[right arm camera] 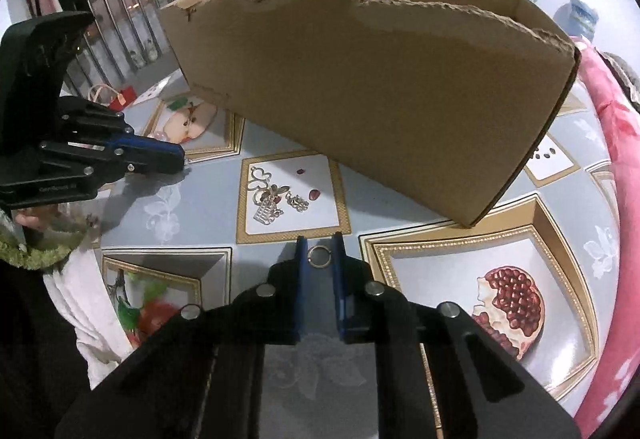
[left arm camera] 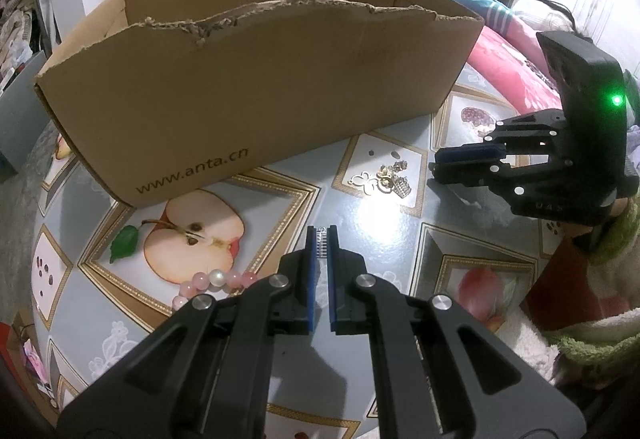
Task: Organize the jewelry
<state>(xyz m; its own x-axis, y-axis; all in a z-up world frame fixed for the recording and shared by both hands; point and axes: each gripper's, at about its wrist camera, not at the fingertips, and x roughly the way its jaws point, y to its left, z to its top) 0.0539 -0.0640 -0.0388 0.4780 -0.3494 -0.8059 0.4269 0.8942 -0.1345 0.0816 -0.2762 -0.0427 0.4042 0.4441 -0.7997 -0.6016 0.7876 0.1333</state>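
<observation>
Pinching a small silver charm [left arm camera: 322, 241] between its blue pads, the left gripper [left arm camera: 322, 239] is closed tight, and the charm's ladder-like long axis runs straight out along the fingers toward the cardboard box [left arm camera: 256, 87]. Only the left wrist view shows this charm plainly; from the right wrist view the left gripper [right arm camera: 176, 155] appears side-on with just a sliver of something at its tip. The right gripper [right arm camera: 319, 253] has one thin metal ring [right arm camera: 319, 257] between its pads, the ring facing the camera, both pads at its rim with little gap left; the left wrist view shows that gripper [left arm camera: 444, 161] from the side and hides the ring. Between the two grippers, on a framed white tile of the patterned tablecloth [right arm camera: 200, 207], lies one loose cluster of silver jewelry [right arm camera: 274, 197], about four or five tangled pieces including a butterfly outline and a small basket shape. A pink-and-white bead bracelet [left arm camera: 214, 281], seen only in the left wrist view, curves beside the printed apple just left of the left gripper's fingers. One torn-edged box stands open behind everything.
</observation>
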